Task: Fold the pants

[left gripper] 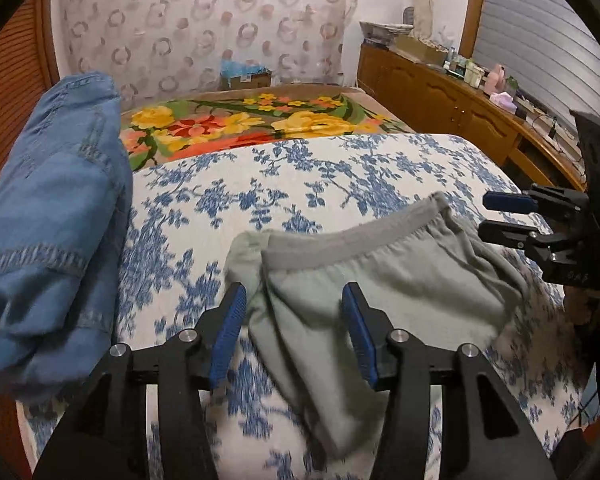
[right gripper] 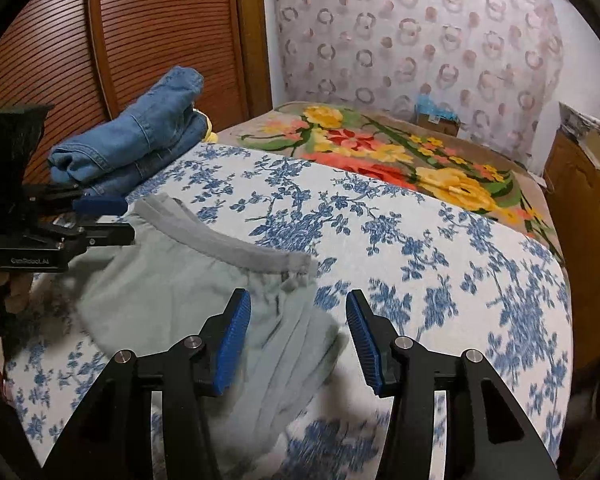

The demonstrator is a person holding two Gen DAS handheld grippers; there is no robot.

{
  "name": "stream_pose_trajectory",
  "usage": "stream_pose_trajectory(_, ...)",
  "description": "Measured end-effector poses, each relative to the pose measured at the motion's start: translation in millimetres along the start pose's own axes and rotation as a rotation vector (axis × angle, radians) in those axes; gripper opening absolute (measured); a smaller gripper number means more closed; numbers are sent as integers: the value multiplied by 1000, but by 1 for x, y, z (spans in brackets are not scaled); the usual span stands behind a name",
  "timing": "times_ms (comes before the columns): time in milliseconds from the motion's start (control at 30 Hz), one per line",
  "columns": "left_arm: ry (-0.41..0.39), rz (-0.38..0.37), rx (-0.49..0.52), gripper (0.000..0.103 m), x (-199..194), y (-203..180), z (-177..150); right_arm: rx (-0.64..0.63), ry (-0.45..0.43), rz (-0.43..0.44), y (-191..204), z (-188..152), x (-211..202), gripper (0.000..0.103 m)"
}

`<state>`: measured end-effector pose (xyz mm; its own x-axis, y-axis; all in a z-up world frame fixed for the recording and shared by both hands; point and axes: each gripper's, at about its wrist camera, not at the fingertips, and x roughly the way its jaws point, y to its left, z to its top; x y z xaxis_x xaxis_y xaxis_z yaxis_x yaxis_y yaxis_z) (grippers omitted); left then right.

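Note:
Pale green pants (left gripper: 380, 280) with a grey waistband (left gripper: 352, 242) lie folded on the blue-flowered bedspread (left gripper: 300, 184). My left gripper (left gripper: 296, 312) is open and empty, its blue pads just above the pants' left part. My right gripper (left gripper: 488, 216) shows at the pants' right end, jaws apart. In the right wrist view the pants (right gripper: 188, 292) lie ahead with the waistband (right gripper: 220, 244) towards the far side. My right gripper (right gripper: 298, 320) is open and empty over the pants' right edge. My left gripper (right gripper: 112, 220) is open at their left end.
Folded blue jeans (left gripper: 52, 216) sit on the bed's left side, also in the right wrist view (right gripper: 140, 136). A bright flowered blanket (left gripper: 240, 124) covers the far bed. A wooden cabinet (left gripper: 440, 96) with small items stands at right. A slatted wooden door (right gripper: 120, 40) stands behind the jeans.

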<state>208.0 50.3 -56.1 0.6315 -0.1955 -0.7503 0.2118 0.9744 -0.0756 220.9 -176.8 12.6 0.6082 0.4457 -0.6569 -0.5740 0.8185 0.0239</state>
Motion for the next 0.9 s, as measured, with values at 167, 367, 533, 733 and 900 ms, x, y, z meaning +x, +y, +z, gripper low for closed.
stream_pose_trajectory(167,-8,-8,-4,51,-17,0,-21,41,22,2,4,-24,-17,52)
stream_pose_trajectory(367,-27,-31,-9,51,-32,-2,-38,87,49,10,6,-44,-35,52)
stream_pose_trajectory(533,-52,-69,-12,50,-43,-6,-45,107,54,25,10,-48,-43,46)
stream_pose_trajectory(733,-27,-82,-25,40,-36,-9,-55,112,71,34,12,-53,-36,31)
stream_pose_trajectory(900,-7,-91,-35,39,-30,-9,-62,111,93,42,13,-55,-29,28)
